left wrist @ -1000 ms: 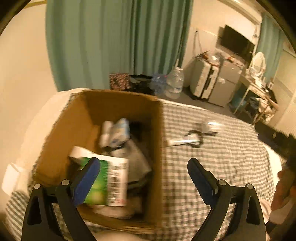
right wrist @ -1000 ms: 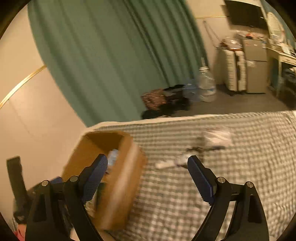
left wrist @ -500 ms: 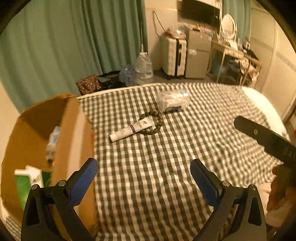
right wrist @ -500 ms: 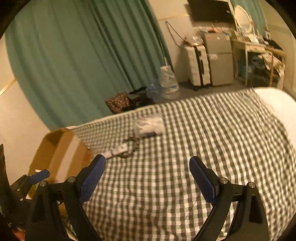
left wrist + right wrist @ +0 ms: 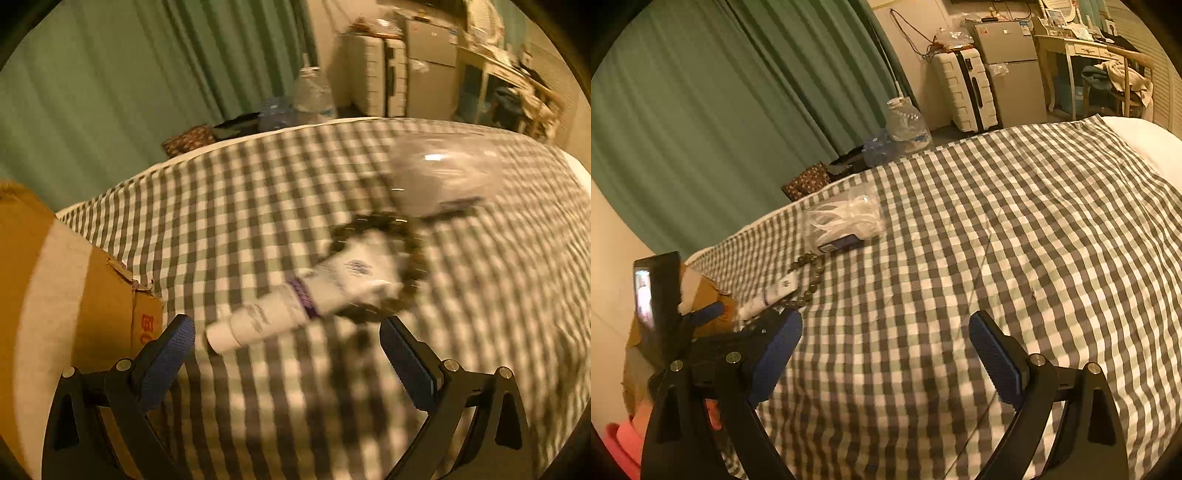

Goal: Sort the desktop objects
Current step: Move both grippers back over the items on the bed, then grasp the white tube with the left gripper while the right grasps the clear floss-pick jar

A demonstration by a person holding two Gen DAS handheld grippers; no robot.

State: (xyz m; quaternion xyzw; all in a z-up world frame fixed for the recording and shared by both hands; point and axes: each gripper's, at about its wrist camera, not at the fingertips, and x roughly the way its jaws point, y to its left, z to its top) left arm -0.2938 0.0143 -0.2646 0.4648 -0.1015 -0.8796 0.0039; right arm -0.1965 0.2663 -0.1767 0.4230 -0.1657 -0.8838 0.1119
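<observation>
While motion blur is smearing the left wrist view, the white tube (image 5: 295, 306) is lying on the checked bedcover (image 5: 240, 206) inside a bead bracelet (image 5: 413, 258), a clear bag (image 5: 439, 173) beyond. Cardboard box (image 5: 74, 295) is being cropped at the left edge. Left gripper (image 5: 284, 354) is hovering low before the tube, fingers spread wide, holding nothing. Right gripper (image 5: 886, 350) is hanging likewise wide and unladen.

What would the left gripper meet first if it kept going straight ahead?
Most likely the white tube, lying just beyond the open left gripper on the checked cover, with the bead bracelet behind it. Blur leaves depth uncertain.
</observation>
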